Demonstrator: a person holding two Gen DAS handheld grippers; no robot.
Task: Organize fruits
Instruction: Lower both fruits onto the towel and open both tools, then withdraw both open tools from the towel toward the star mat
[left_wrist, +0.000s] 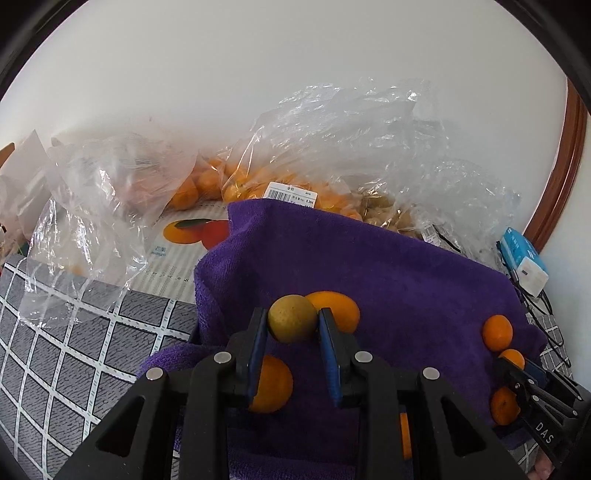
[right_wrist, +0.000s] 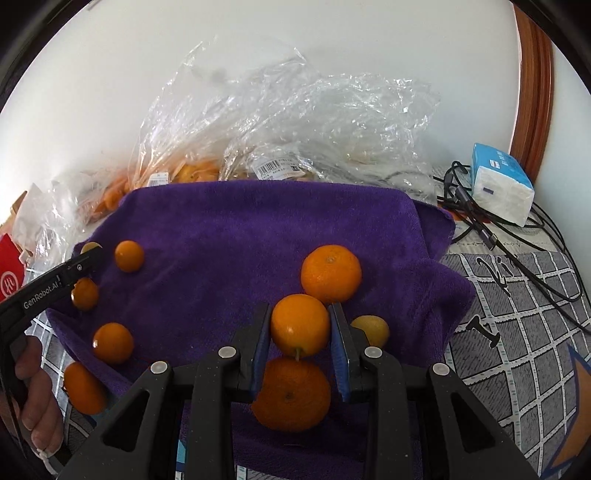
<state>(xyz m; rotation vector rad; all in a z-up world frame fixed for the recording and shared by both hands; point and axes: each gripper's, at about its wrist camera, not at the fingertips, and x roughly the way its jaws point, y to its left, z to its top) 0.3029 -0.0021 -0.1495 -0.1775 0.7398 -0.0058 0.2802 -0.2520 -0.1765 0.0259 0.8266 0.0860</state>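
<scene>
Left wrist view: the left tongs (left_wrist: 291, 325) were clamped on a yellow-green fruit (left_wrist: 291, 317) above the purple towel (left_wrist: 406, 280). Right wrist view: the right tongs (right_wrist: 300, 328) were clamped on a small orange fruit (right_wrist: 300, 323), over the same towel beside a larger orange (right_wrist: 331, 273).

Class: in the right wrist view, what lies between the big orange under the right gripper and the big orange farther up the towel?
The small orange fruit clamped in the right gripper, seen in the right wrist view.
</scene>
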